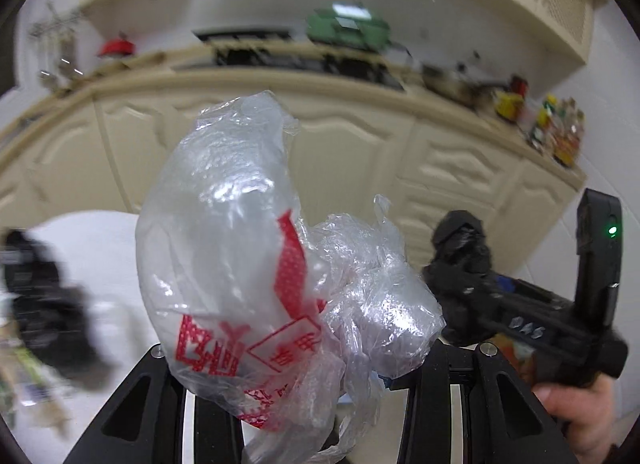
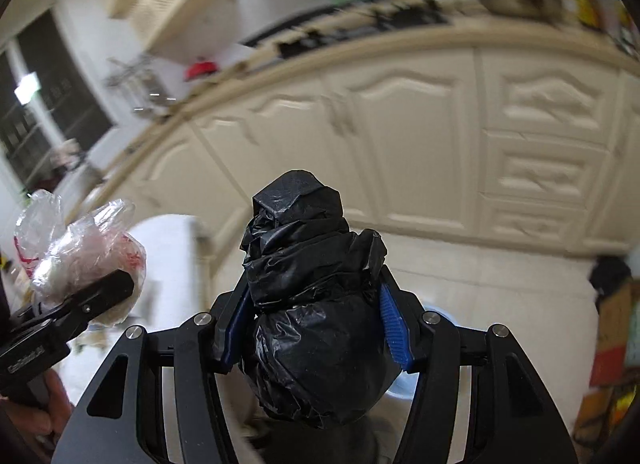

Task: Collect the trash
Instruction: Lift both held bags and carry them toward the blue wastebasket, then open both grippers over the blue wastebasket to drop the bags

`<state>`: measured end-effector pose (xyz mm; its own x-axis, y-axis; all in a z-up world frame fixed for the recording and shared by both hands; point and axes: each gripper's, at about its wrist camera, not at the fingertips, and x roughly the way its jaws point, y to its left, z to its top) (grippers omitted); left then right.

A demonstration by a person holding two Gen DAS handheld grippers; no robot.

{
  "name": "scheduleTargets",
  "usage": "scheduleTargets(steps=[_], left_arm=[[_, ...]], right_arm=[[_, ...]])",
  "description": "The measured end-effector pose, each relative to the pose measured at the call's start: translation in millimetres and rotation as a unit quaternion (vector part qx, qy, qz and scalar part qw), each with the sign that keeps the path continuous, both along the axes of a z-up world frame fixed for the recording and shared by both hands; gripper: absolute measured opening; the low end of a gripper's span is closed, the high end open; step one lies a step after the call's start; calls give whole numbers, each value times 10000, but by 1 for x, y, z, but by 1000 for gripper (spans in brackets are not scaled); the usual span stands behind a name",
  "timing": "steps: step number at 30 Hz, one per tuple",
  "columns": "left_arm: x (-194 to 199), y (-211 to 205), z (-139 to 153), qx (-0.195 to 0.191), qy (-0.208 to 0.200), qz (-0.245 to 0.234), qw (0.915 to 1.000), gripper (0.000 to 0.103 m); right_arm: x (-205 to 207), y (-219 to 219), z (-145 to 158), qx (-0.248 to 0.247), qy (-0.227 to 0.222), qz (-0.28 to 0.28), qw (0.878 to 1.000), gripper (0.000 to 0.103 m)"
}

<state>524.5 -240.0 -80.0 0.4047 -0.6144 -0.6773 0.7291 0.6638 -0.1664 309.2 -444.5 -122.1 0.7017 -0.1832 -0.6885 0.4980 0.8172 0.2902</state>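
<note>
From the left wrist, the left gripper [image 1: 320, 396] clamps a crumpled clear plastic bag with red print [image 1: 240, 264] before cream cabinet doors [image 1: 340, 151]. From the right wrist, the right gripper [image 2: 314, 328] clamps a scrunched black plastic bag [image 2: 316, 312] between blue pads [image 2: 394, 328].

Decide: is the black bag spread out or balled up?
Balled up: the black bag sits as a crumpled lump between the right gripper's blue pads.
</note>
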Motion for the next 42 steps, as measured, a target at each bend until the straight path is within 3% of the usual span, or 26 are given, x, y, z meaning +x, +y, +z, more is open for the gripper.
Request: scheduleTargets(steps=[8, 12, 14, 16, 17, 18, 20, 22, 26, 36, 42], left_arm=[[54, -123, -73, 749, 735, -449, 9935, 37], [105, -190, -101, 1043, 1098, -502, 9872, 39], [122, -233, -109, 1204, 1219, -551, 9837, 50], [135, -256, -115, 1333, 1174, -483, 9829, 87], [137, -260, -113, 1414, 1112, -430, 9827, 96], [138, -262, -114, 1485, 1039, -375, 9827, 101], [143, -269, -111, 1503, 1017, -340, 9828, 101], [142, -266, -110, 1518, 963, -323, 9832, 102], [123, -244, -88, 1370, 721, -263, 9876, 102], [38, -144, -22, 647, 49, -149, 9978, 102], [-26, -56, 35, 154, -370, 212, 9990, 102]], right_arm=[[-5, -72, -86, 614, 573, -532, 9950, 57], [-7, -100, -119, 902, 730, -622, 9913, 58], [0, -107, -129, 1029, 828, -657, 9891, 60], [3, -112, -141, 1153, 965, -708, 9861, 62], [2, -114, -145, 1203, 999, -771, 9847, 65], [1, -116, -148, 1264, 1021, -832, 9832, 68], [-2, -122, -153, 1343, 1030, -939, 9811, 83], [-6, -124, -154, 1404, 995, -994, 9801, 85], [-12, -121, -150, 1395, 1007, -1088, 9791, 103], [-30, -92, -103, 1238, 681, -1307, 9813, 103], [-19, -51, -46, 840, 323, -1064, 9903, 103]])
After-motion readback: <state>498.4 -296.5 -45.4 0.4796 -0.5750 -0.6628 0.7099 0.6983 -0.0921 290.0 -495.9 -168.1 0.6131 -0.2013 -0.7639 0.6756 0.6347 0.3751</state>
